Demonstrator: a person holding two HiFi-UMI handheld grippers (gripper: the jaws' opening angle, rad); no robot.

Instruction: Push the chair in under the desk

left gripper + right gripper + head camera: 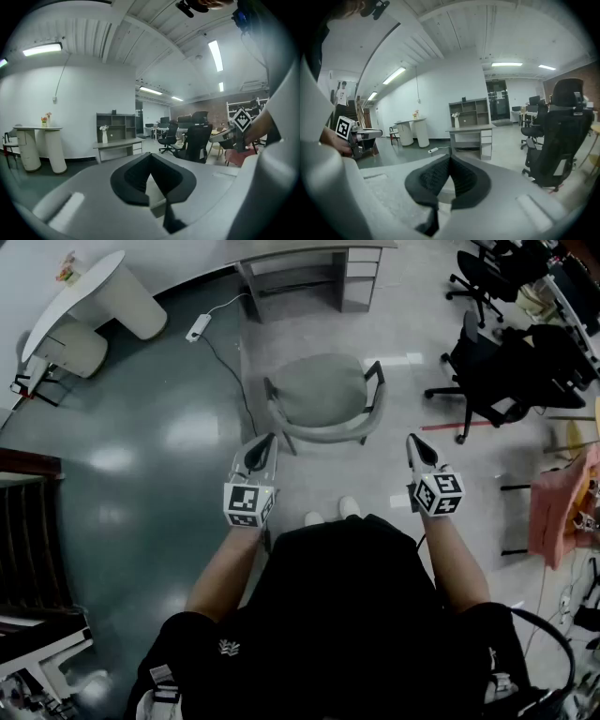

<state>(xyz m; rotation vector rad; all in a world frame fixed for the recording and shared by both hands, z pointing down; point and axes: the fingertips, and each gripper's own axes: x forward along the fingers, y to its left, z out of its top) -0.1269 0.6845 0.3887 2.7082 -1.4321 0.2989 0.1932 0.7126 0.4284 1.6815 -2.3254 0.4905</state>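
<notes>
Standing behind the chair [323, 395], I held the left gripper [266, 442] and right gripper [414, 442] near its back, both sets of fingers closed on nothing.

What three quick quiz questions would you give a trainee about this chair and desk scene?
1. True or false: the grey chair is already tucked under the desk.
2. In the head view, what lies on the floor left of the desk? A) power strip B) backpack C) bucket
3. Fill in: the left tongs and right tongs are both ___ and hold nothing.
Key: 1 false, it stands apart from the desk. 2 A. 3 shut.
</notes>
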